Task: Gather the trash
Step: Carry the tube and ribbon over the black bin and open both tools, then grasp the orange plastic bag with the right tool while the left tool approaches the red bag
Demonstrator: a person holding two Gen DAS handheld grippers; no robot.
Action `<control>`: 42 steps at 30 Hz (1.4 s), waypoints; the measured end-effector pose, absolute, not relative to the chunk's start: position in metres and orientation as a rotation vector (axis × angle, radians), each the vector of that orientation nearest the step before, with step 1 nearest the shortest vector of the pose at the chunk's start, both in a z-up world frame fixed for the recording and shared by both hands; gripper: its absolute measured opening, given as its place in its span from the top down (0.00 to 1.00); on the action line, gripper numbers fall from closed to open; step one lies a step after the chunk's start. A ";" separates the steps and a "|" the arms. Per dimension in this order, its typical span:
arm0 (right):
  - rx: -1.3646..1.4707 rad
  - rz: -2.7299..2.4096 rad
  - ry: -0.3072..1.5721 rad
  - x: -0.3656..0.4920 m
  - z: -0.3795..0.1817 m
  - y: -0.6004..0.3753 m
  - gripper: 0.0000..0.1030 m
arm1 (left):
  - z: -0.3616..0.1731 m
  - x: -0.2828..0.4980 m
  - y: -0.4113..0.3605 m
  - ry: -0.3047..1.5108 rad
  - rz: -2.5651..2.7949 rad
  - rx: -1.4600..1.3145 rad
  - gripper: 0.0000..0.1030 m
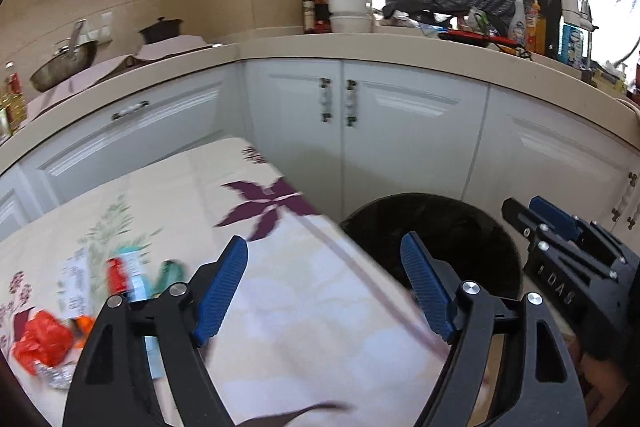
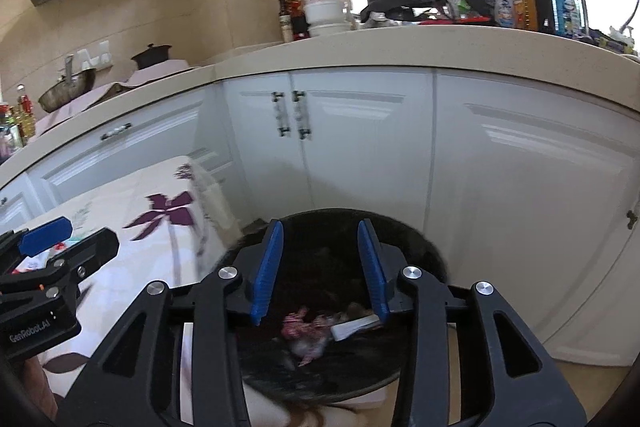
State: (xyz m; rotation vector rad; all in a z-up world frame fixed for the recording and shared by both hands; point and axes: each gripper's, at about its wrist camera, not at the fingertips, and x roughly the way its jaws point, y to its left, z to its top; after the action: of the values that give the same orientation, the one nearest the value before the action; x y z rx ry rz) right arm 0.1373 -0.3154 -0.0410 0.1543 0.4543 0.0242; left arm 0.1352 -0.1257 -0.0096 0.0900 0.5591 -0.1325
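Observation:
A black trash bin (image 1: 452, 227) stands on the floor beside the table; in the right wrist view (image 2: 332, 243) it holds pink and white crumpled trash (image 2: 308, 327). My right gripper (image 2: 320, 239) is open and empty, right above the bin; it also shows in the left wrist view (image 1: 560, 235). My left gripper (image 1: 324, 255) is open and empty over the table's right edge. Trash lies on the table at the left: a red crumpled bag (image 1: 40, 343), foil (image 1: 56, 377), a red and teal wrapper (image 1: 128, 277), a green wrapper (image 1: 170, 273) and a paper slip (image 1: 76, 283).
The table has a cream floral cloth (image 1: 280, 327). White cabinets (image 1: 400, 131) and a beige counter (image 1: 360, 47) with bottles, bowls, a wok (image 1: 64, 63) and a dark pot (image 1: 160, 29) run behind. The left gripper's body shows in the right wrist view (image 2: 44, 279).

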 end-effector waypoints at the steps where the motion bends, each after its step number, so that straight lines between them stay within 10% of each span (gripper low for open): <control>1: 0.155 0.044 0.454 0.135 -0.040 -0.306 0.62 | -0.009 0.130 -0.115 0.556 -0.112 0.093 0.26; 42: -0.058 0.523 0.639 0.113 -0.042 -0.032 0.57 | -0.030 0.058 0.151 0.672 0.265 -0.094 0.22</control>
State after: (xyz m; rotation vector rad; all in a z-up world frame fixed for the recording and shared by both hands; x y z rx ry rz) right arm 0.1132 -0.0321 -0.0422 -0.0581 0.6391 0.5234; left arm 0.0577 0.1509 -0.0302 -0.0937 0.6723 0.2654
